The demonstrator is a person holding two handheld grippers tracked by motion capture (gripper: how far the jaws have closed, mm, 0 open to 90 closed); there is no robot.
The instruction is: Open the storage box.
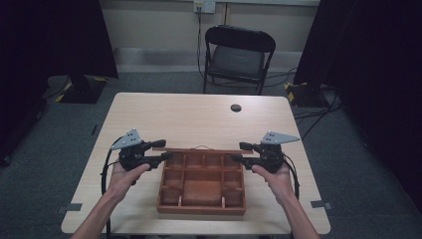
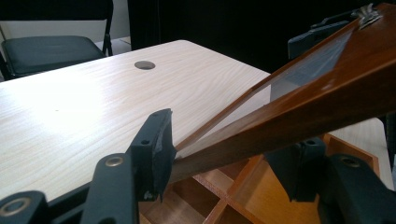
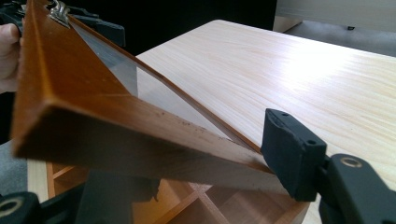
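Observation:
A brown wooden box (image 1: 201,209) with several compartments stands on the table near its front edge. Its glass-paned lid (image 1: 201,150) is swung up on the far side, and I see it edge-on as a thin bar from above. My left gripper (image 1: 167,150) holds the lid's left end; in the left gripper view the lid frame (image 2: 303,112) runs between the jaws and one pad (image 2: 159,144) presses on it. My right gripper (image 1: 237,151) holds the right end, where a pad (image 3: 289,149) bears on the lid frame (image 3: 93,107). A metal clasp (image 3: 58,11) sits at the lid's raised edge.
The pale wooden table (image 1: 199,114) has a round cable hole (image 1: 236,107) at the back. A black folding chair (image 1: 239,55) stands beyond it. Dark curtains hang on both sides, and cables lie on the floor at the right.

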